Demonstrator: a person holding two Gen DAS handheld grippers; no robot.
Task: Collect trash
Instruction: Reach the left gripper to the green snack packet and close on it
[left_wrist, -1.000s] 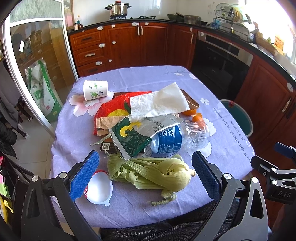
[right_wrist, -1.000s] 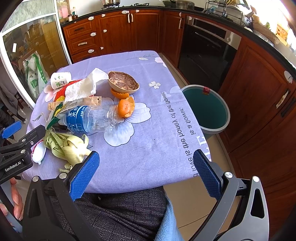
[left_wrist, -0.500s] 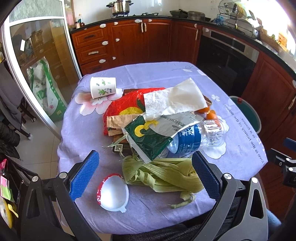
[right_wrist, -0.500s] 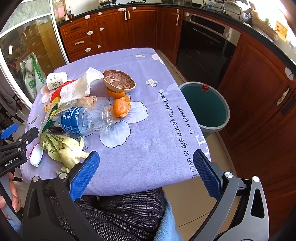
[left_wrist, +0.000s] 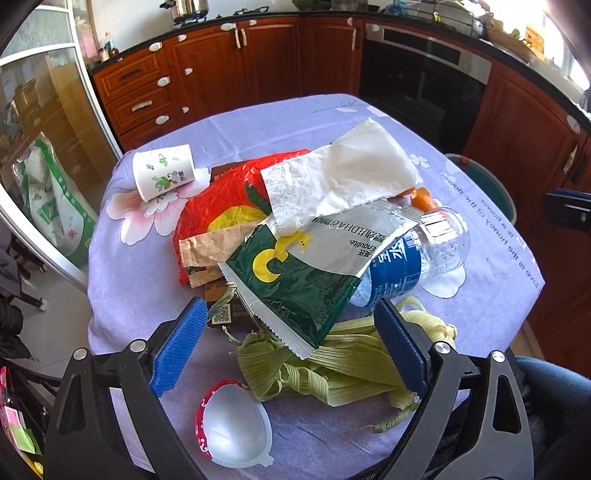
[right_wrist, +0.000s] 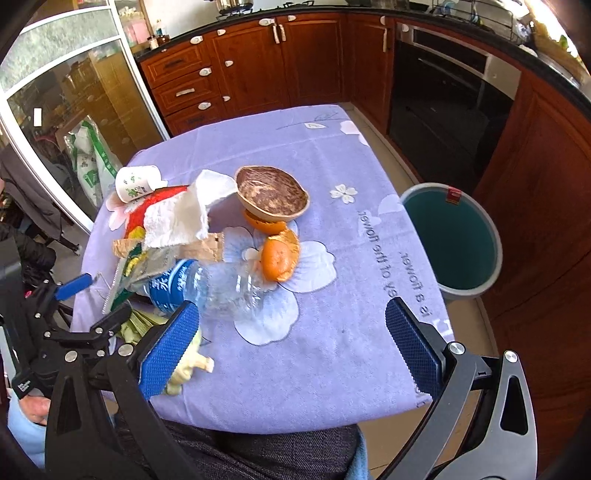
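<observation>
Bare tablecloth (right_wrist: 332, 354) between right gripper (right_wrist: 291, 350) fingers, near table edge.

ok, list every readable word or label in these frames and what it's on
"is a flower" and "of the flower": tablecloth, printed upside down; the rest of the line is unclear.
"Enoulite": green and silver wrapper; its Chinese print is too small.
Large white Chinese characters on the bottle label: cut off.
QR code on the dark packet: unreadable.

The green wrapper (left_wrist: 295, 284) and crumpled tissue (left_wrist: 332, 184) cover much of the water bottle (left_wrist: 417, 258) and red bag (left_wrist: 218, 206), the orange peel (left_wrist: 423, 197) peeks from behind, and the corn husks (right_wrist: 181, 365) sit largely hidden behind a tool finger.
</observation>
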